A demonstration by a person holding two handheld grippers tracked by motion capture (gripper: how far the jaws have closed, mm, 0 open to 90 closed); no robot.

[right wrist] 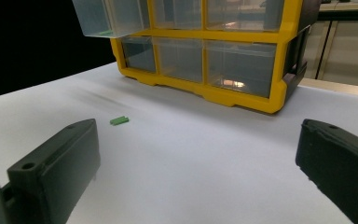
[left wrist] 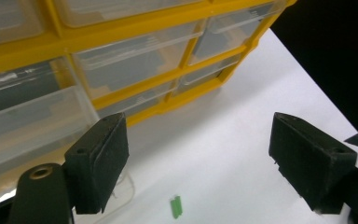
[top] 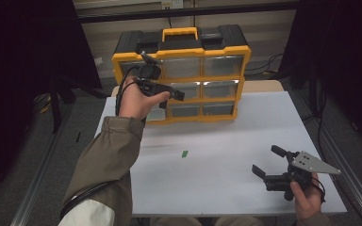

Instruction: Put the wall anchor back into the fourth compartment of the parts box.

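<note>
1. The white table [top: 226, 188] carries everything; the person stands at its near edge with one gripper in each hand
2. The yellow organizer [top: 181, 75] stands upright at the far side of the table, with its clear drawers facing the person. One drawer [right wrist: 107, 18] in the left column is pulled out toward the person. I judge it light and made of stiff, smooth plastic, so it can slip between the pads; the front lip seems the best place to take hold. Its long axis runs in and out of the cabinet, and its open end points toward the person
3. The left gripper [top: 167, 92] is held high in front of the left column of the organizer, close to the pulled-out drawer. In the left gripper view its jaws stand wide apart and nothing is between them; the drawer wall lies just beside one pad, and I cannot tell if it touches
4. The right gripper [top: 266, 162] hangs low over the near right part of the table, well apart from the organizer. Its jaws are also wide apart and hold nothing
5. The small green piece [top: 185, 153] lies flat on the bare table between the organizer and the person. It looks very light and stiff, and it is best pinched across its short sides. In the high view its long axis points about toward the organizer
</note>
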